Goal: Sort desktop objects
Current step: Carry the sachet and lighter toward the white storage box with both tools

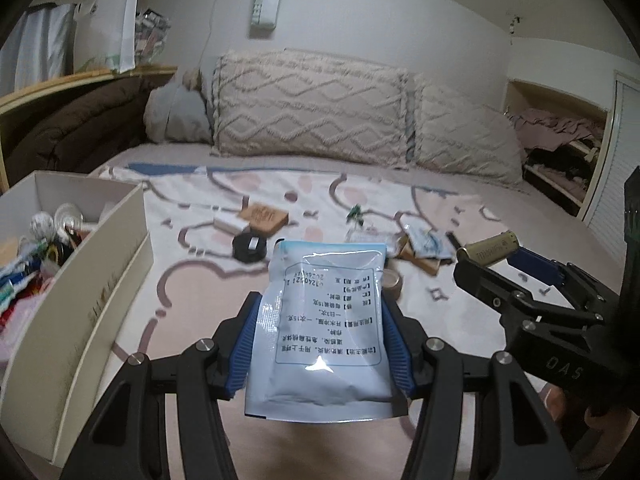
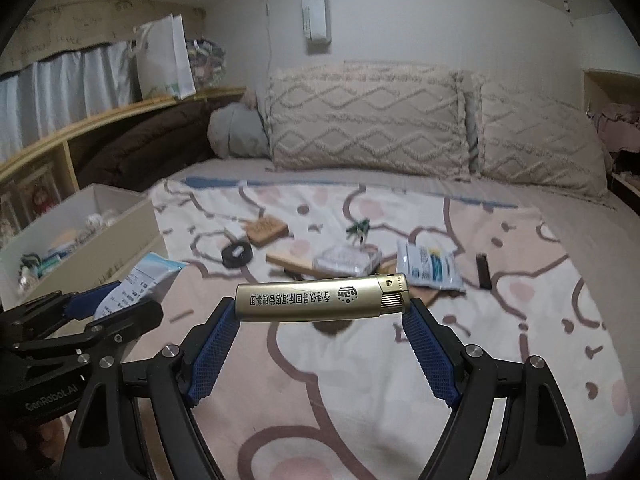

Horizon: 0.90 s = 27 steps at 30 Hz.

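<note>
The left gripper's (image 1: 322, 344) blue ribbed fingers (image 1: 394, 344) are clamped on the side edges of a pale blue foil sachet with printed text (image 1: 326, 320): light, limp and slick, so a hold low across its width suits it. The right gripper (image 2: 320, 320) pinches a gold, hard plastic lighter (image 2: 320, 298) end to end between its fingertips; it is stiff, smooth and probably prone to slipping. Both are held above the patterned bed cover (image 2: 360, 380). The white open cardboard box of sorted oddments (image 1: 116, 240) stands just left.
</note>
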Tool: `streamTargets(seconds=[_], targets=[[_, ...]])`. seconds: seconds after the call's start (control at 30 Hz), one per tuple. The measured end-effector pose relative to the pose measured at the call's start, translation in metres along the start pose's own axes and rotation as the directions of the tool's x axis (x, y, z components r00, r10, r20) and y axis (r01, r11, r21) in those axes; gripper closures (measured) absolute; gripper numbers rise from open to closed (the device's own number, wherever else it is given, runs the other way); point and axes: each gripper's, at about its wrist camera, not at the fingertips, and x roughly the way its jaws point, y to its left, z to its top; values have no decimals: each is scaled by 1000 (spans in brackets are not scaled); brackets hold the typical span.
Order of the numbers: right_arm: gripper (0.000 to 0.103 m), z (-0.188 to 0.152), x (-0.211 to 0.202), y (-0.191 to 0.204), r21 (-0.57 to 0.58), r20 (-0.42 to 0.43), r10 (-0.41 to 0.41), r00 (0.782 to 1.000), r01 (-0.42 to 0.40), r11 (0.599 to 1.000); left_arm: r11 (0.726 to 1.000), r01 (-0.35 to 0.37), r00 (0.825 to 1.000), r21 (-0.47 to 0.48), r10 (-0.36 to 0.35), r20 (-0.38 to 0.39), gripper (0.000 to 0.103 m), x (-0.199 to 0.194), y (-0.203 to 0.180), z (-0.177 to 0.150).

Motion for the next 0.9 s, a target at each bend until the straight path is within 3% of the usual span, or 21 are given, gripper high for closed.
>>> streamTargets(seconds=[0.23,0.57,0.9], targets=[[19,23,-18,0,-2,72,16,997,-16,1000,1000,-11,998,8,10,69,46,-20,-4,30],[19,37,-21,-4,11,95,13,995,-15,1000,1000,-21,984,-19,24,178,46,-48,4,66],[19,49,-11,19,13,97,53,994,-55,998,995,-96,965,-20,98,243,46,-60,25,61]])
